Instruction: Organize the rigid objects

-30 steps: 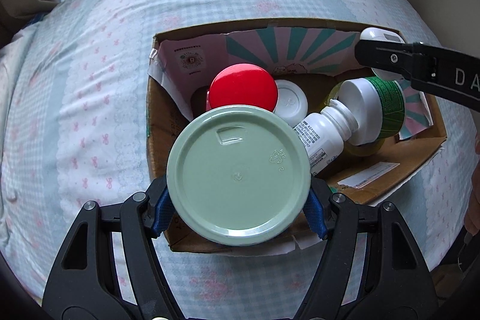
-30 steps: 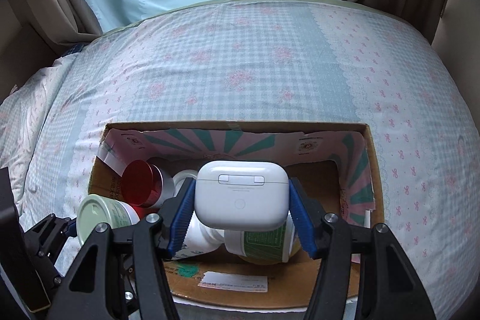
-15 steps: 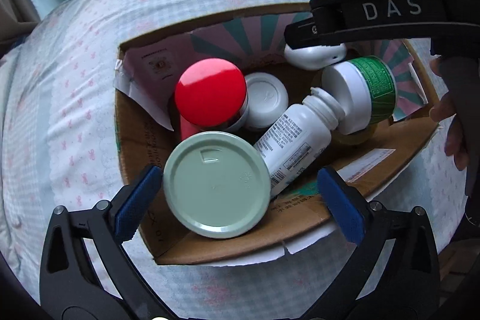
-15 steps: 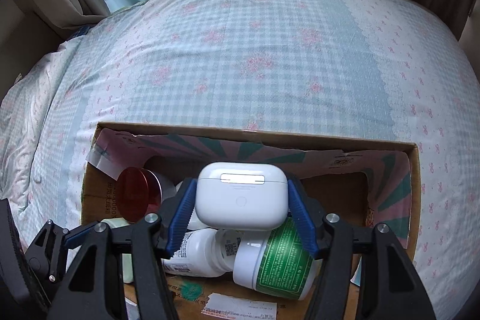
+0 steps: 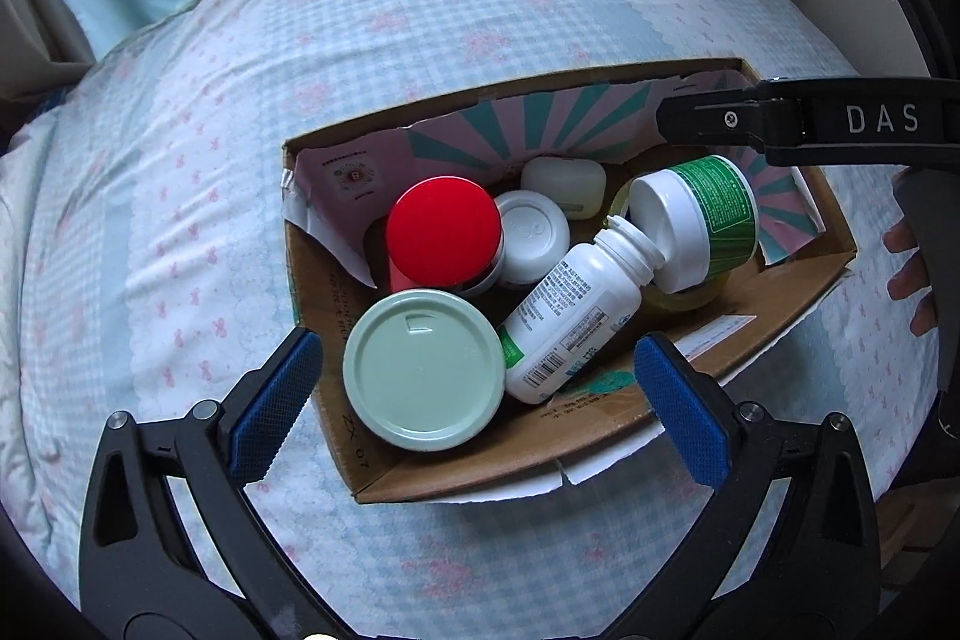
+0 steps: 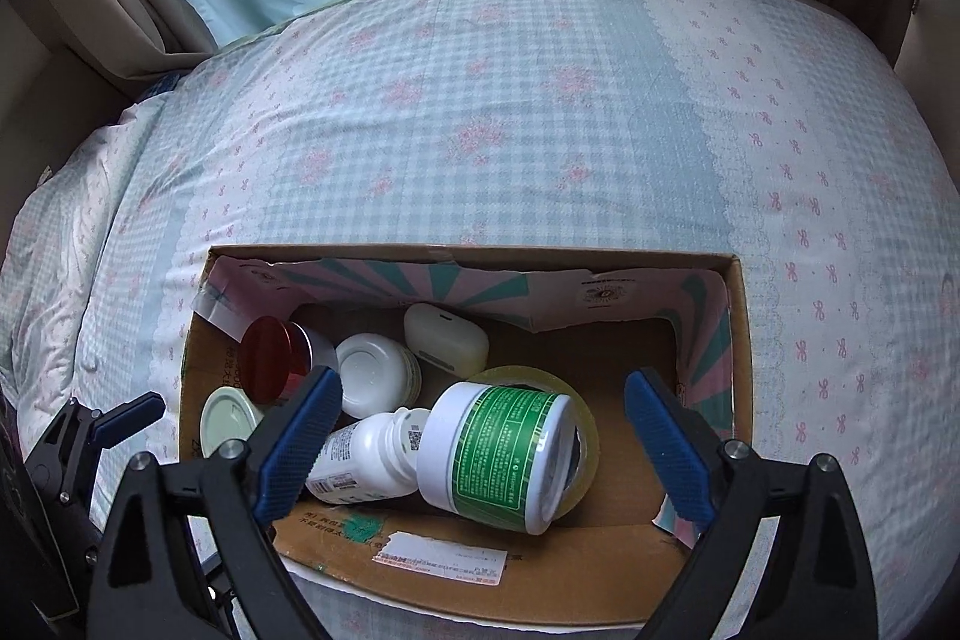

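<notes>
Cardboard box (image 5: pixel 420 472) with a pink-and-teal striped lining sits on the checked, flower-printed bed cover (image 6: pixel 540 130), and everything I am sorting lies inside it. My left tool (image 5: pixel 477 403) hangs over the near edge with its blue pads spread wide, gripping nothing; the pale green round lid (image 5: pixel 423 369) rests in the box's near corner between them, untouched. Beside it I see the red-capped jar (image 5: pixel 444 228), a small white round cap (image 5: pixel 533 231), and a white pill bottle (image 5: pixel 573 319) lying on its side against a tipped white tub with a green label (image 6: pixel 501 451). That tub leans on a roll of clear tape (image 6: pixel 585 421). My right tool (image 6: pixel 480 439) is likewise released, both pads apart above the box. The white rounded earbud case (image 6: pixel 445 343) lies at the far wall, just beside the small cap.
</notes>
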Available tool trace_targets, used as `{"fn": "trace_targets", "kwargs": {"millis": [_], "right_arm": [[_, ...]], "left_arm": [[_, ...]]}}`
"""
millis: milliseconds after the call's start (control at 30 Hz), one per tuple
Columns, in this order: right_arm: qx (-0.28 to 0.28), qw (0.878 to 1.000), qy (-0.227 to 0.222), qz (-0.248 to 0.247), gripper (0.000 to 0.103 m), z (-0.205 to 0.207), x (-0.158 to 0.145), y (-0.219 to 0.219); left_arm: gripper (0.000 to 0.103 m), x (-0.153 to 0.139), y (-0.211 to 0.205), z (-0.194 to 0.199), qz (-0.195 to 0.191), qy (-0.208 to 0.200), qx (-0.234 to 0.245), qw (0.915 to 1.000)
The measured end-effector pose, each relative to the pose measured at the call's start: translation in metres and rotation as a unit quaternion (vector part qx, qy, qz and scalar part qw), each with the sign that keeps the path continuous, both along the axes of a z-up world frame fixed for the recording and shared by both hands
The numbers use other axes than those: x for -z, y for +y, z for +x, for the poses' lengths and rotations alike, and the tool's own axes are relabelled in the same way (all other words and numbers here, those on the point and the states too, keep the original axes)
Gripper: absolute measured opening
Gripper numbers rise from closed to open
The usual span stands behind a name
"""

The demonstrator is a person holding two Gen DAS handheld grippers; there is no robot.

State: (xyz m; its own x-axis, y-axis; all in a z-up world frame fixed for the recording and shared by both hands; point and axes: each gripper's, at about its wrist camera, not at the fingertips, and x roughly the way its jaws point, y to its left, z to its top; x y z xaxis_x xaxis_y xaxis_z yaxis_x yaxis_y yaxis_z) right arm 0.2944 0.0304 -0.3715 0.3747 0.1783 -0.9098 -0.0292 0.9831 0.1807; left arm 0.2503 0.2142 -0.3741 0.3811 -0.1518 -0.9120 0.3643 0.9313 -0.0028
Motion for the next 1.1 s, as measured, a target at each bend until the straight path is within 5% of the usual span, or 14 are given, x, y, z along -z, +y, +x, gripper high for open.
{"fn": "trace_targets", "kwargs": {"millis": [233, 533, 800, 1100], "right_arm": [[0.005, 1.0, -0.007, 0.002, 0.094, -0.01, -0.024, -0.008], [0.029, 0.997, -0.067, -0.011, 0.094, -0.055, -0.158, -0.043], [0.037, 0.985, -0.16, -0.058, 0.094, -0.117, -0.285, -0.083], [0.061, 0.969, -0.221, -0.093, 0.094, -0.168, -0.335, -0.126]], "left_arm": [[0.103, -0.031, -0.006, -0.005, 0.007, -0.012, -0.006, 0.9999], [0.103, -0.165, -0.022, -0.017, -0.019, -0.062, -0.054, 0.9964], [0.103, -0.294, -0.052, -0.058, -0.058, -0.148, -0.085, 0.9836], [0.103, -0.345, -0.079, -0.099, -0.07, -0.202, -0.108, 0.9708]]}}
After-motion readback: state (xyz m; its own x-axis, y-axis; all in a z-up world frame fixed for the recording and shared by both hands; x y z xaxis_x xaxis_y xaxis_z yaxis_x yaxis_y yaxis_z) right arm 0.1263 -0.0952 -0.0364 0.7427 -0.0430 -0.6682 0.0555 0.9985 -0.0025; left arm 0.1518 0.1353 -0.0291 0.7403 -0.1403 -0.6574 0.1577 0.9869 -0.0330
